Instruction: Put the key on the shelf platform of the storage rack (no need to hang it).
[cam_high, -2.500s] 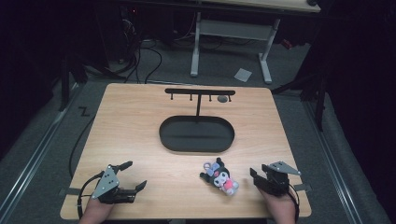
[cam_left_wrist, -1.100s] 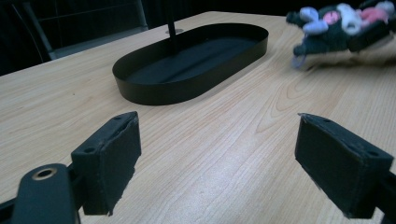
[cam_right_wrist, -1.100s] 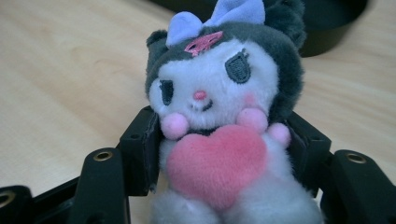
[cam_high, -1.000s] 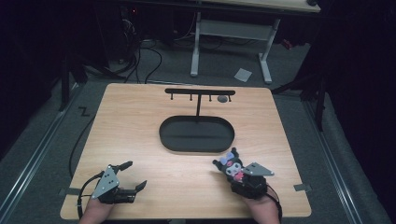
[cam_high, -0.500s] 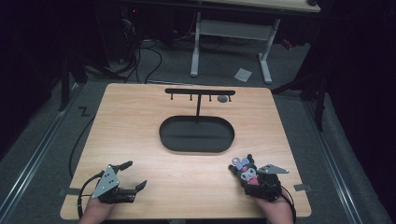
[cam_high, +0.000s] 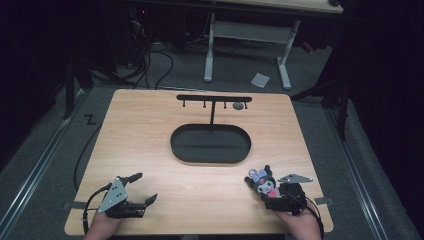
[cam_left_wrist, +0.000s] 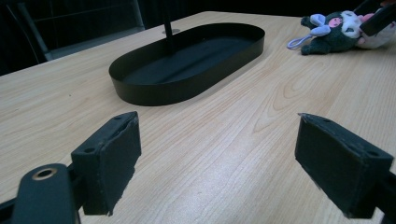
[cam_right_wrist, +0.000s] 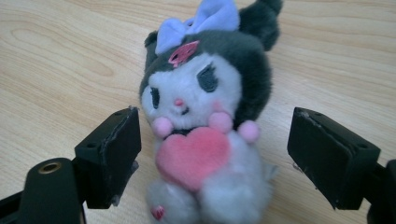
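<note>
A small plush doll (cam_high: 261, 181) with black ears, a lilac bow and a pink heart lies on the wooden table (cam_high: 150, 130) near the front right. My right gripper (cam_high: 268, 193) is open, with one jaw on each side of the plush's body (cam_right_wrist: 205, 140) and a gap on both sides. My left gripper (cam_high: 143, 188) rests open at the front left with nothing between its pads (cam_left_wrist: 109, 158). From there the plush (cam_left_wrist: 332, 31) lies far off, with the right gripper (cam_left_wrist: 379, 18) behind it.
A black oval tray (cam_high: 210, 156) sits mid-table, also seen from the left gripper (cam_left_wrist: 154, 95). A black T-shaped rack (cam_high: 213, 100) with small hooks stands in it. A grey round piece (cam_high: 238, 106) hangs near its right end. Desk legs stand beyond the table.
My right gripper came in from the right edge and closed in around the plush. The plush shifted rightward with it. The left gripper has stayed still.
</note>
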